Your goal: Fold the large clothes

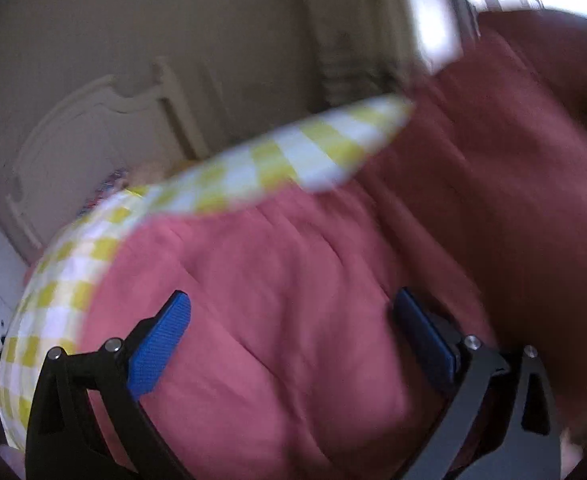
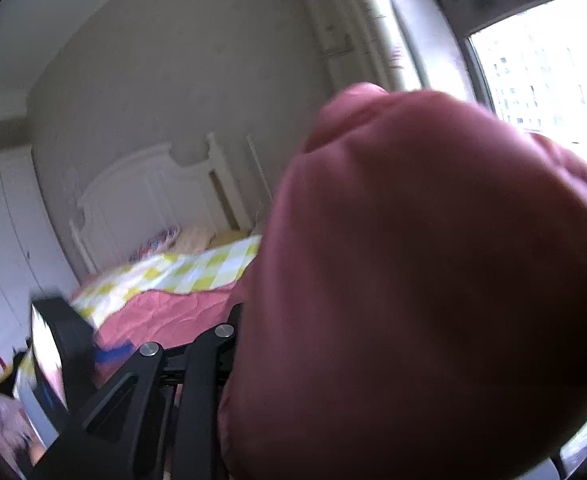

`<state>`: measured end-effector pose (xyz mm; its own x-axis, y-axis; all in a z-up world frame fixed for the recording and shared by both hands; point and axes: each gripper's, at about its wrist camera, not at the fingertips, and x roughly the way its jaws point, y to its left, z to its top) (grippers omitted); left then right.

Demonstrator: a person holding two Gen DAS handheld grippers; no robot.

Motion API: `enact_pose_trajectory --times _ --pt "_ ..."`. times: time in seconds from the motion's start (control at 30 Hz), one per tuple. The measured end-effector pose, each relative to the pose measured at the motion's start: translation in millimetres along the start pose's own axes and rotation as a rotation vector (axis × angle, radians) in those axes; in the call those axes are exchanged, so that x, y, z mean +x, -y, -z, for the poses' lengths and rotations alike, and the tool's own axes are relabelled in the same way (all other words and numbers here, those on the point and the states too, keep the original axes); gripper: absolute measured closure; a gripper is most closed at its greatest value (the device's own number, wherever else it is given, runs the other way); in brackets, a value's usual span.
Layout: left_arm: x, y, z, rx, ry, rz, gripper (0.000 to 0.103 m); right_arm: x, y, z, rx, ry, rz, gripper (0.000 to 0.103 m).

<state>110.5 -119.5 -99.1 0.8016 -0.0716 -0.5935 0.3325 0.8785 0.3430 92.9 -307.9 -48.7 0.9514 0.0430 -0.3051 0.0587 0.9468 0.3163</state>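
A large pink garment (image 1: 293, 280) lies spread on the bed with the yellow-and-white checked sheet (image 1: 65, 292). My left gripper (image 1: 293, 320) is open just above the pink cloth, its blue pads (image 1: 161, 344) wide apart and empty. In the right wrist view a bunched fold of the same pink garment (image 2: 433, 280) is lifted up and drapes over my right gripper (image 2: 253, 360), hiding its fingertips. Only the black left arm of that gripper (image 2: 197, 380) shows. The rest of the pink cloth (image 2: 165, 316) lies flat on the bed.
A white headboard (image 2: 153, 200) and pillows (image 2: 181, 240) stand at the bed's far end. White wardrobe doors (image 2: 1, 240) are at the left. A bright window (image 2: 545, 64) is at the right. The other gripper's body (image 2: 61, 340) shows at the lower left.
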Motion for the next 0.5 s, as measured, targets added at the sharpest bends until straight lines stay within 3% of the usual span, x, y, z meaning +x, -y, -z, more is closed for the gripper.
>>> enact_pose_trajectory --times 0.07,0.13,0.23,0.37,0.47,0.5 --pt "-2.6 15.8 19.6 0.020 0.087 -0.045 0.002 -2.3 -23.1 2.5 -0.098 0.015 0.031 0.067" --pt "3.1 5.3 15.2 -0.014 0.052 0.022 0.002 -2.7 -51.1 1.9 -0.197 0.035 0.049 0.068" --pt "0.5 -21.6 3.1 -0.062 -0.011 0.138 0.006 -2.1 -64.9 -1.3 -0.232 0.049 0.057 0.067" --pt "-19.5 -57.2 -0.3 -0.134 0.098 0.064 0.005 -6.9 -78.6 12.6 -0.226 0.045 0.096 0.067" --pt "7.1 -42.9 12.3 -0.065 0.008 0.122 0.005 -3.5 -89.3 12.8 -0.246 0.043 0.088 0.067" --pt "14.3 -32.7 17.6 -0.025 -0.004 0.098 0.005 -2.5 -93.3 13.0 -0.252 0.039 0.083 0.067"
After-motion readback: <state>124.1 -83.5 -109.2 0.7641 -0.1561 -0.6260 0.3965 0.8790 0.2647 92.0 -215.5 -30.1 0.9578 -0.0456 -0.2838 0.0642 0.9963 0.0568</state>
